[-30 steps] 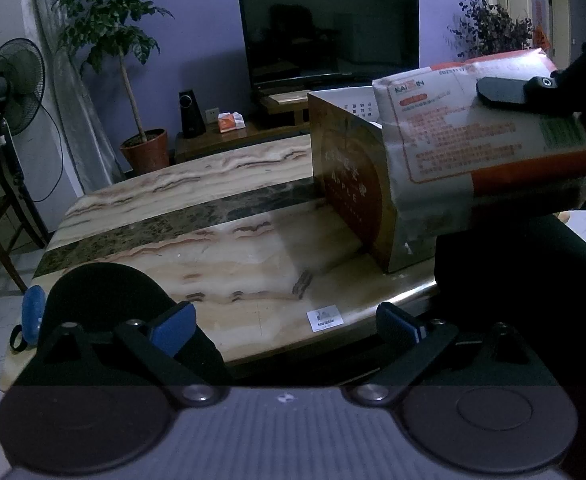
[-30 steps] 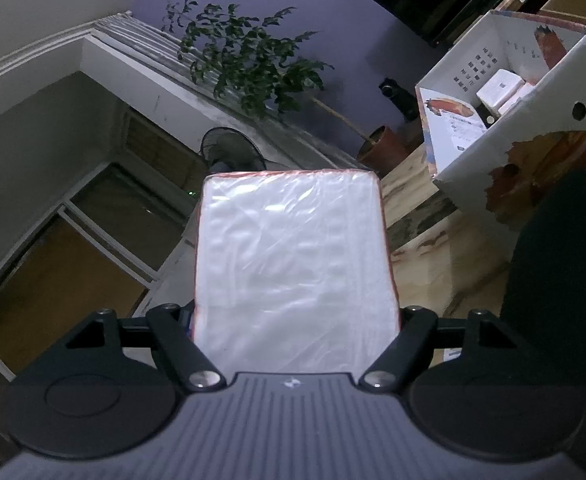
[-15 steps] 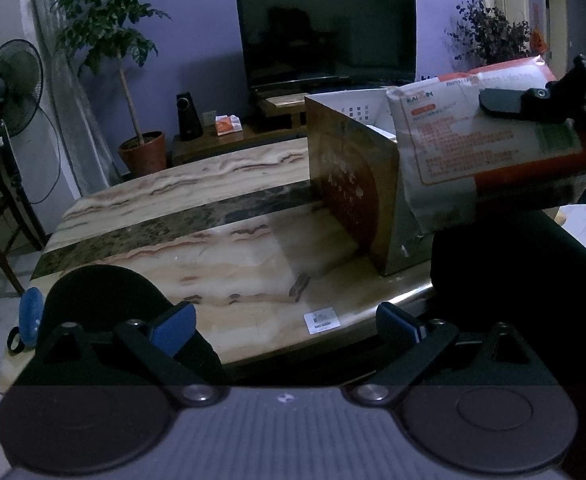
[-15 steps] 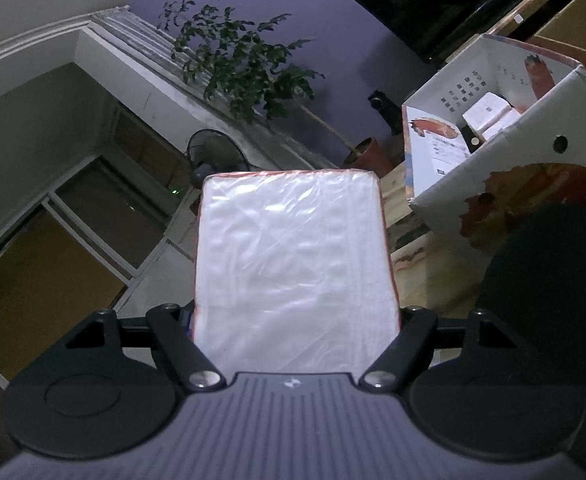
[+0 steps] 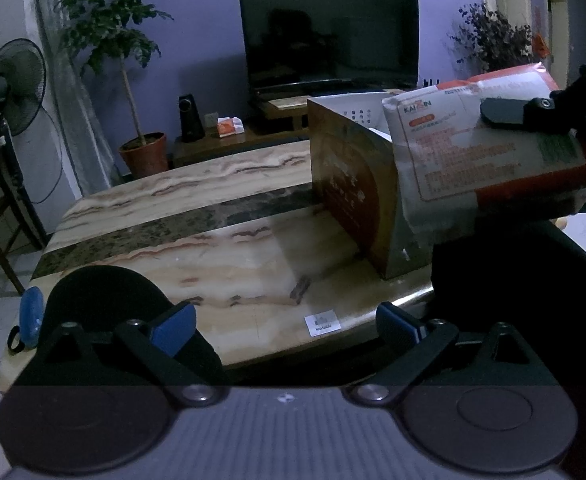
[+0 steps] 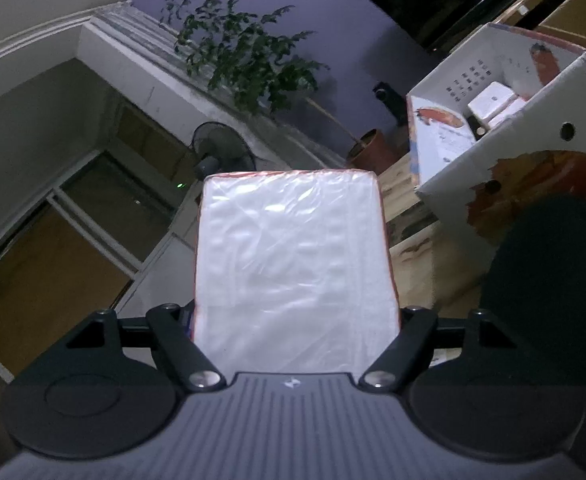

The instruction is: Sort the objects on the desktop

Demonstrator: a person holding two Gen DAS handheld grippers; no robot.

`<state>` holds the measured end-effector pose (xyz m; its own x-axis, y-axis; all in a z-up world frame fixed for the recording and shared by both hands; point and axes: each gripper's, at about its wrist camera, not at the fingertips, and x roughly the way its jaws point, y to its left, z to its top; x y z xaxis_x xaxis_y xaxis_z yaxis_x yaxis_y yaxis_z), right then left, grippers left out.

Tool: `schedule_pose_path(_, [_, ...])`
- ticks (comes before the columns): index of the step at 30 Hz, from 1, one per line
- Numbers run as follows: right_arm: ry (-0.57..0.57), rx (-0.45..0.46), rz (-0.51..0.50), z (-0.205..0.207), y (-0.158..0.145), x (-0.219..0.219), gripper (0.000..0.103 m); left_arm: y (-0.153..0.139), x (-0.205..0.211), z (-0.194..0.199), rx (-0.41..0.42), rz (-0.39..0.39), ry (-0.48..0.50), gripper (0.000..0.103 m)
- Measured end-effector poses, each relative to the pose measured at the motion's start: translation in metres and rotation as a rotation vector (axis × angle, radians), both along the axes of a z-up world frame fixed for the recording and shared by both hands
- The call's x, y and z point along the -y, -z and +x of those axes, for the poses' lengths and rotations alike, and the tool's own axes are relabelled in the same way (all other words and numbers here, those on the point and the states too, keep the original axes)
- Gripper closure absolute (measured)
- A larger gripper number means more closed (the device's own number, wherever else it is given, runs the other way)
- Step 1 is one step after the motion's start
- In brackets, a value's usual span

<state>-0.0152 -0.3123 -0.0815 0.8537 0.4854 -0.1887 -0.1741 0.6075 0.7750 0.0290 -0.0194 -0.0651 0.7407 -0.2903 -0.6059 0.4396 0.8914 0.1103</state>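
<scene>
Left wrist view, dim light. Right gripper (image 5: pixel 541 116) cut off at the right frame edge, one black finger (image 5: pixel 505 111) lying flat against the printed face of a tissue pack (image 5: pixel 489 160); second finger hidden behind the pack. Pack held in the air at right of centre, tilted, its lower left corner overlapping the near wall of an open cardboard box (image 5: pixel 353 188); contact between the two not resolvable. Small print on the pack illegible apart from a brand mark at its upper left. Box standing near the right end of a marble table (image 5: pixel 181 248); box interior hidden from this view. Dark rounded mass at lower right covering the table's near right corner, identity unclear. Left gripper (image 5: pixel 285 322) at bottom centre, blue-padded jaws wide apart with nothing between them, above the table's near edge. White label (image 5: pixel 322 322) close to that edge; broad bare marble from centre to left of frame. Right wrist view: pack's translucent white side (image 6: pixel 293 264) filling the centre, clamped between both jaws at its near end, fingertips hidden by the pack. Box (image 6: pixel 505 152) at upper right, open top visible, white cartons (image 6: pixel 493 106) inside; lower right wall of the box masked by the same dark mass. Table surface visible only as a narrow strip between pack and box.
</scene>
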Motion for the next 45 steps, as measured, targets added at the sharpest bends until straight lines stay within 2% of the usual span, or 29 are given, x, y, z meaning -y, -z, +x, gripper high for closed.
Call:
schedule_pose_path(10, [-0.125, 0.044, -0.023, -0.002, -0.013, -0.028, 0.025, -0.002, -0.004, 0.0, 0.003, -0.024, -0.012, 0.007])
schedule_pose_path(12, [-0.152, 0.056, -0.039, -0.003, -0.016, -0.034, 0.025, -0.002, -0.006, 0.0, 0.003, -0.039, -0.009, 0.016])
schedule_pose_path(13, [-0.165, 0.06, -0.05, -0.004, -0.017, -0.037, 0.025, -0.002, -0.007, 0.0, 0.0, -0.046, -0.01, 0.028])
schedule_pose_path(15, [-0.182, 0.06, -0.067, -0.005, -0.018, -0.041, 0.025, -0.002, -0.009, 0.002, -0.009, -0.052, -0.023, 0.03])
schedule_pose_path(16, [-0.19, 0.059, -0.07, -0.005, -0.018, -0.043, 0.025, -0.002, -0.01, 0.003, -0.016, -0.058, -0.025, 0.034])
schedule_pose_path(18, [-0.2, 0.06, -0.073, -0.006, -0.018, -0.045, 0.025, -0.002, -0.011, 0.004, -0.035, -0.072, -0.017, 0.047])
schedule_pose_path(19, [-0.203, 0.061, -0.072, -0.006, -0.019, -0.045, 0.025, -0.001, -0.012, 0.005, -0.044, -0.08, -0.011, 0.064])
schedule_pose_path(20, [-0.206, 0.063, -0.072, -0.006, -0.019, -0.046, 0.025, -0.001, -0.013, 0.006, -0.055, -0.087, -0.007, 0.069])
schedule_pose_path(21, [-0.207, 0.064, -0.073, -0.007, -0.019, -0.046, 0.025, -0.001, -0.014, 0.007, -0.061, -0.091, -0.006, 0.069])
schedule_pose_path(22, [-0.205, 0.067, -0.075, -0.008, -0.02, -0.047, 0.025, -0.001, -0.014, 0.007, -0.065, -0.098, -0.001, 0.076])
schedule_pose_path(23, [-0.201, 0.071, -0.074, -0.009, -0.02, -0.047, 0.025, -0.001, -0.015, 0.007, -0.071, -0.11, 0.01, 0.088])
schedule_pose_path(24, [-0.199, 0.075, -0.069, -0.009, -0.021, -0.047, 0.025, -0.001, -0.016, 0.007, -0.078, -0.12, 0.024, 0.091])
schedule_pose_path(29, [-0.177, 0.104, -0.061, -0.013, -0.025, -0.049, 0.025, -0.003, -0.017, 0.001, -0.067, -0.17, 0.1, 0.096])
schedule_pose_path(32, [-0.183, 0.114, -0.048, -0.013, -0.028, -0.05, 0.025, -0.004, -0.015, -0.003, -0.054, -0.172, 0.124, 0.096])
schedule_pose_path(45, [-0.262, 0.094, -0.095, -0.013, -0.025, -0.063, 0.025, -0.006, -0.016, -0.008, -0.044, -0.193, 0.101, 0.099])
